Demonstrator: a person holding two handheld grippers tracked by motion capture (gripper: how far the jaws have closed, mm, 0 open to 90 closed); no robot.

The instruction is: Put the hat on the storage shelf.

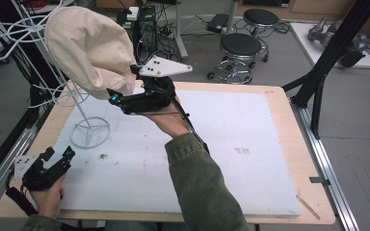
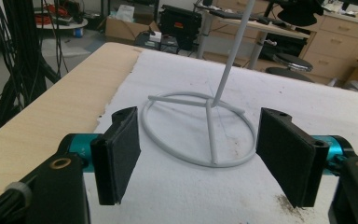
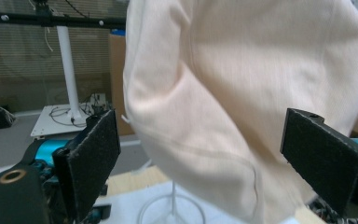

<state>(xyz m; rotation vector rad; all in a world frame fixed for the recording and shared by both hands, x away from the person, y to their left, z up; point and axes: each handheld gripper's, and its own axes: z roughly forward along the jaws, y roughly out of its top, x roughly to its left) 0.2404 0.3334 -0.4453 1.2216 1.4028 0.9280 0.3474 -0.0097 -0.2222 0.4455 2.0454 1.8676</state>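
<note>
1. One cream fabric hat (image 1: 89, 48) sits atop a white wire stand (image 1: 84, 113), at the table's far left corner.
2. Right gripper (image 1: 120, 86) is beside the hat's lower edge, jaws spread wide, pads (image 3: 93, 158) pressing nothing.
3. Left gripper (image 1: 58, 155) rests near the stand's ring base (image 2: 198, 135), released and empty.
4. White foam mat (image 1: 231, 144) covers the wooden table (image 1: 296, 144); no containers here.

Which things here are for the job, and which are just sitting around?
For the job: cream hat, white wire stand, right gripper with open fingers by the hat.

Just around: left gripper resting open, black stools, table.
</note>
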